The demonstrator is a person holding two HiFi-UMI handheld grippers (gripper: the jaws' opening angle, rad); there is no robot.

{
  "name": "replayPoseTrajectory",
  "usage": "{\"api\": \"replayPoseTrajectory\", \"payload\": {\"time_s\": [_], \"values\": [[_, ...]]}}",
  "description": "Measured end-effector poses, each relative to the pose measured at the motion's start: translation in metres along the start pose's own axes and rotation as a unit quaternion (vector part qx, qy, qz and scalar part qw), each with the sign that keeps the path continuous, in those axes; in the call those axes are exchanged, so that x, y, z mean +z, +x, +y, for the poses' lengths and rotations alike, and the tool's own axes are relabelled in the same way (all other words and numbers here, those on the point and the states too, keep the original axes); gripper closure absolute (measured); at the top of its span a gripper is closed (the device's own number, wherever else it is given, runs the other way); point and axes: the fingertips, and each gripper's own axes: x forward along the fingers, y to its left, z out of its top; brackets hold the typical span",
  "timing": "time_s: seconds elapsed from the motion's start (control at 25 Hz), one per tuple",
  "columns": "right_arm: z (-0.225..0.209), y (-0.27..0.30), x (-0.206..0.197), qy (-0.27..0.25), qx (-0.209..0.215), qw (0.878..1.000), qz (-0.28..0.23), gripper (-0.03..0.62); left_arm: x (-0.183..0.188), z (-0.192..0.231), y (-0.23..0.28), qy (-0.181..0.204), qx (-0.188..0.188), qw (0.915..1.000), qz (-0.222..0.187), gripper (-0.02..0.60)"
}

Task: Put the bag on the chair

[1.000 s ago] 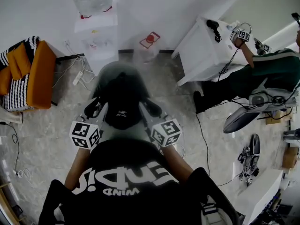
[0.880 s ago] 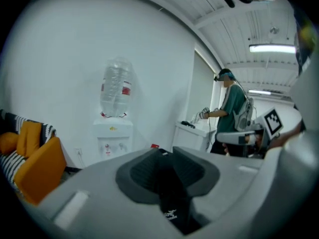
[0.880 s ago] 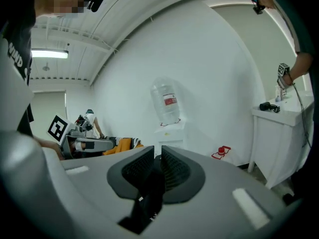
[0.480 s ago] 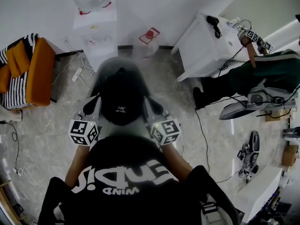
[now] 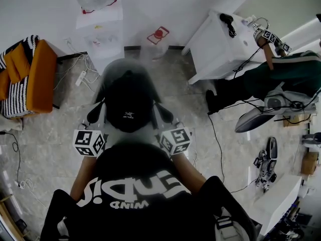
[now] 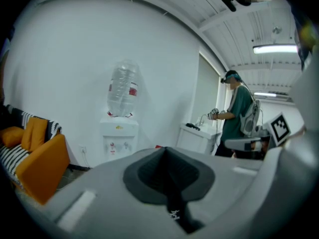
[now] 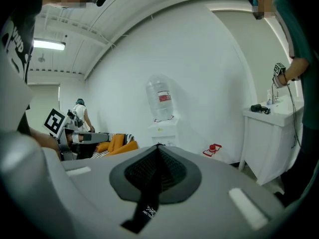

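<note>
Holding one bag [image 5: 128, 100] aloft: left gripper [image 5: 97, 116] and right gripper [image 5: 162, 116]

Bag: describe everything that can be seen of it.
The bag is a soft grey backpack with a black middle panel carrying a small white logo. A dark mesh patch and a black strap sit at its top. It is held above the floor before the person's chest, the left gripper and right gripper at its sides; their jaws are buried under it.
</note>
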Motion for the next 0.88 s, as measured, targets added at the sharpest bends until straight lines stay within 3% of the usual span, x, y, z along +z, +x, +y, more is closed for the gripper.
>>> {"api": "replayPoseTrajectory", "payload": {"time_s": [0.88], "values": [[0.002,0.008,-0.003,0.004,0.004,1.0,0.011,0.594,-0.011,0.001,0.005,-0.017,-0.003,0.9996,0.024,0.58]]}}
